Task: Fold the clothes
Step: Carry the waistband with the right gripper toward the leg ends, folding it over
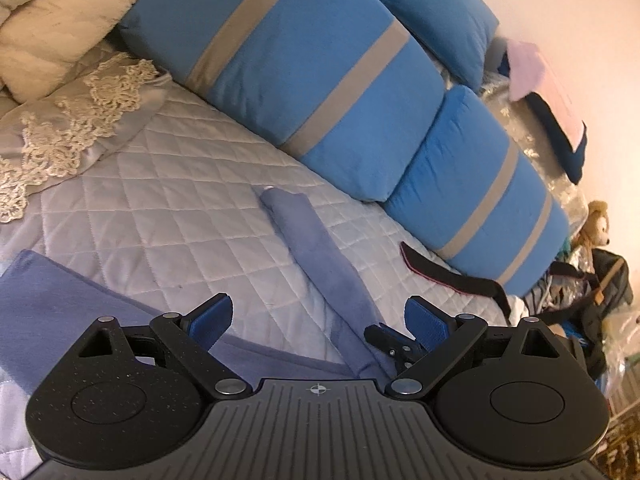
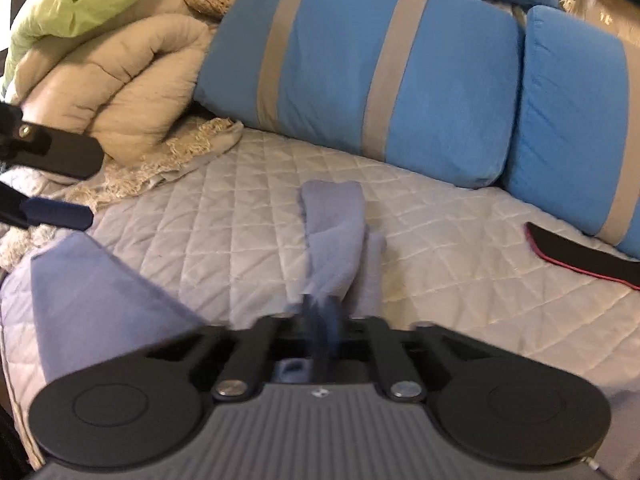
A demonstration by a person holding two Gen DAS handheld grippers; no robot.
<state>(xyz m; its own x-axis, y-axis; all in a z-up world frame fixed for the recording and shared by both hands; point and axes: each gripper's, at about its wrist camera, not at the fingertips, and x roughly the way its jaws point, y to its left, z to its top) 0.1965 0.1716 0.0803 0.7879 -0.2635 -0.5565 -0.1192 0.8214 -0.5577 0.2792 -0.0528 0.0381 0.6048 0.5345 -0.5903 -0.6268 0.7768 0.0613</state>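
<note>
A periwinkle blue garment lies on the quilted bedcover [image 1: 192, 200]. Its body [image 1: 60, 300] spreads at the near left, and one long sleeve [image 1: 320, 256] runs away across the bed. My left gripper [image 1: 318, 304] hovers open over the garment with nothing between its blue pads. It also shows at the left edge of the right wrist view as the left gripper [image 2: 80, 184]. My right gripper [image 2: 320, 312] is shut on the near end of the sleeve [image 2: 332, 232], which is doubled over itself there. The garment body [image 2: 92, 292] lies to its left. The right gripper's tip [image 1: 374, 332] rests on the sleeve.
Blue pillows with grey stripes [image 1: 320, 80] [image 2: 360, 72] line the back of the bed. A beige duvet [image 2: 120, 72] and a lace-edged cloth [image 1: 80, 128] are piled at the left. A black strap with a pink edge [image 2: 580, 252] lies at the right. Bags and a plush toy [image 1: 592, 228] sit beyond.
</note>
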